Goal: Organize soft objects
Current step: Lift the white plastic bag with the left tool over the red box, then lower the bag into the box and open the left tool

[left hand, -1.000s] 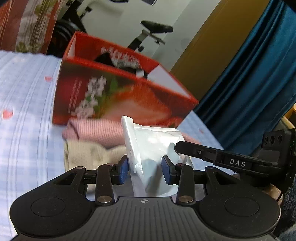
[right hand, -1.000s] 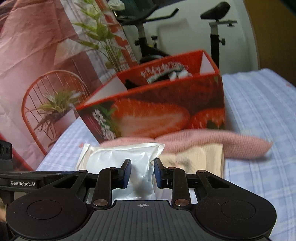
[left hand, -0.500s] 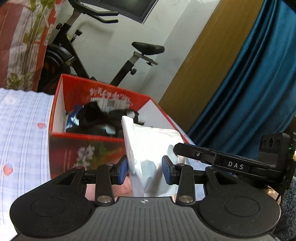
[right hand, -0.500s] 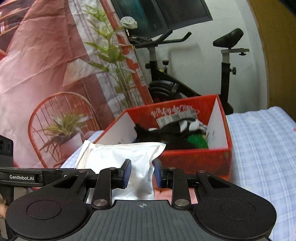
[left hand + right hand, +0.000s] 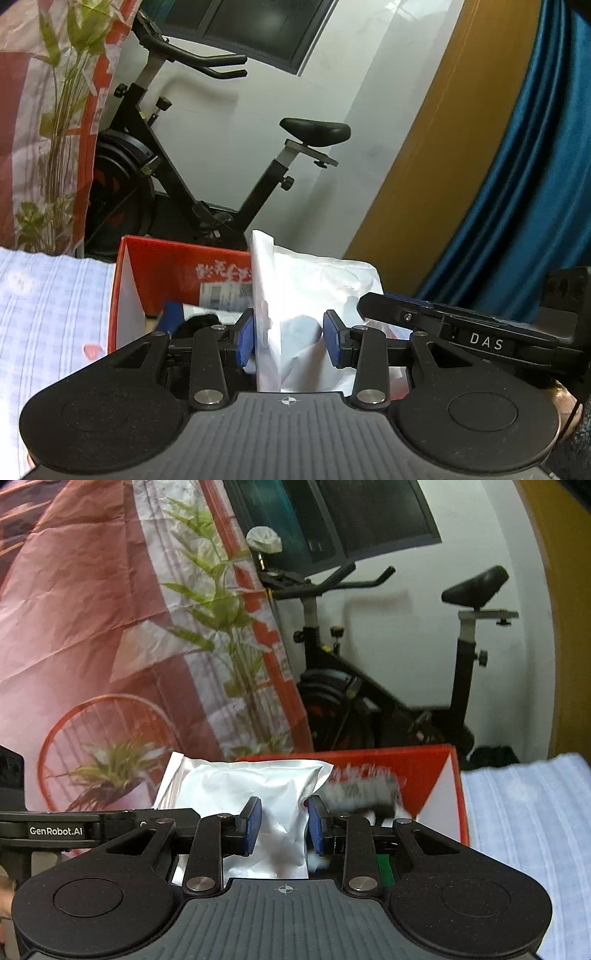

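Left wrist view: your left hand-held gripper (image 5: 288, 339) is clamped on a white plastic pouch (image 5: 314, 295); both blue pads (image 5: 245, 338) press into its sides and the pouch stands upright between them, its sealed edge pointing up. The right hand-held gripper (image 5: 373, 301) enters from the right side, its black finger reaching the far side of the same pouch. Behind and below the pouch sits the red box (image 5: 177, 266), open at the top, with white inner walls, printed lettering on the back wall and dark items inside; these are partly hidden by the gripper and you cannot tell what they are. The box rests on a bed with a pale blue checked sheet (image 5: 48, 306). Beyond it stand an exercise bike (image 5: 192, 177), a blue curtain (image 5: 517, 184) and a printed backdrop with plants (image 5: 44, 129).

Right wrist view: your right hand-held gripper (image 5: 284, 825) also grips the white plastic pouch (image 5: 243, 782), pads closed against its lower right part; the pouch spreads flat to the left. The left hand-held gripper (image 5: 177, 814) shows at the left edge, level with the pouch. The red box (image 5: 424, 771) lies directly behind the pouch, which is held above its near side; its contents are blurred. The blue checked sheet (image 5: 524, 812) lies to the right, the exercise bike (image 5: 388, 686) behind.
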`<state>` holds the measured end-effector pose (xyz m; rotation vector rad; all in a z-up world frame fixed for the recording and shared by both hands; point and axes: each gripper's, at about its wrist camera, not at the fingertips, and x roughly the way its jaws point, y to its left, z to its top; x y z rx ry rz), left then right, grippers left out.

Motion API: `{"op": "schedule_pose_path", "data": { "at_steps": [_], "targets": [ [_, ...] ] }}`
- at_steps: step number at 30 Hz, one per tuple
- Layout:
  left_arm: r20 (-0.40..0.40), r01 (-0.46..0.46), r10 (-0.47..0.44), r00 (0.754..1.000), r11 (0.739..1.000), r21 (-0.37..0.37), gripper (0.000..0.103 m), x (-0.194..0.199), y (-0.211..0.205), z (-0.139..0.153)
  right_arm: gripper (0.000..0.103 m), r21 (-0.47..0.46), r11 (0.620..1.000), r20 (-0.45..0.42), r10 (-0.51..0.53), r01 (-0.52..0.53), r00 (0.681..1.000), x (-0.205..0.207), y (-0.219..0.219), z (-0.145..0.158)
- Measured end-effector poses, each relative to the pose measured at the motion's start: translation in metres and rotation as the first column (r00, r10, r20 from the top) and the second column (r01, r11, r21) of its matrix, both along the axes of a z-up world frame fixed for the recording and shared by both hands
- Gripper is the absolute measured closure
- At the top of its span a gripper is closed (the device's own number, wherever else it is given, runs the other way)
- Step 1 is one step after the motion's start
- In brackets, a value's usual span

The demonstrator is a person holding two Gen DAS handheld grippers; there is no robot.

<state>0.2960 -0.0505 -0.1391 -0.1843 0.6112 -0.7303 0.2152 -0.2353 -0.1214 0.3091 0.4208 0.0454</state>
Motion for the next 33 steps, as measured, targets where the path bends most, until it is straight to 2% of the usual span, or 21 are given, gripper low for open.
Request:
{"op": "schedule_pose_path", "data": {
  "at_steps": [3,6,13,16,18,22,28,31,33],
  "targets": [
    [-0.018,0.01,-0.01,1.0,1.0,0.021,0.063,0.013,-0.008,-0.01,0.073,-0.031,0.999,0.008,-0.01,0.011,1.0,0.018,-0.007,-0.005],
    [-0.071,0.025,-0.021,0.997,0.998,0.065,0.063,0.02,-0.013,-0.023,0.073,-0.06,0.998,-0.025,-0.008,0.007,1.0,0.03,-0.011,-0.018],
    [-0.192,0.084,-0.057,0.98,0.987,0.14,0.063,0.027,-0.022,-0.045,0.073,-0.061,0.998,-0.18,-0.007,-0.005,0.984,0.043,-0.013,-0.058],
    [-0.255,0.108,-0.066,0.965,0.982,0.156,0.056,0.03,-0.025,-0.051,0.073,-0.059,0.998,-0.243,-0.025,0.01,0.97,0.046,-0.011,-0.069],
    [-0.272,0.104,-0.055,0.961,0.98,0.168,0.055,0.032,-0.027,-0.054,0.073,-0.046,0.999,-0.284,-0.038,0.025,0.958,0.05,-0.011,-0.074],
    [-0.291,0.097,-0.04,0.956,0.977,0.187,0.055,0.032,-0.024,-0.056,0.073,-0.023,0.999,-0.349,-0.054,0.049,0.936,0.058,-0.008,-0.081],
    [-0.273,0.085,-0.022,0.962,0.971,0.222,0.053,0.035,-0.026,-0.054,0.073,-0.077,0.997,-0.426,-0.055,0.024,0.903,0.072,0.001,-0.085],
    [-0.251,0.077,-0.009,0.968,0.962,0.263,0.046,0.033,-0.029,-0.052,0.072,-0.1,0.995,-0.437,-0.056,0.014,0.898,0.075,0.005,-0.086],
    [-0.232,0.07,0.001,0.973,0.952,0.299,0.035,0.03,-0.03,-0.05,0.072,-0.12,0.993,-0.443,-0.061,0.008,0.895,0.076,0.007,-0.087]
  ]
}}
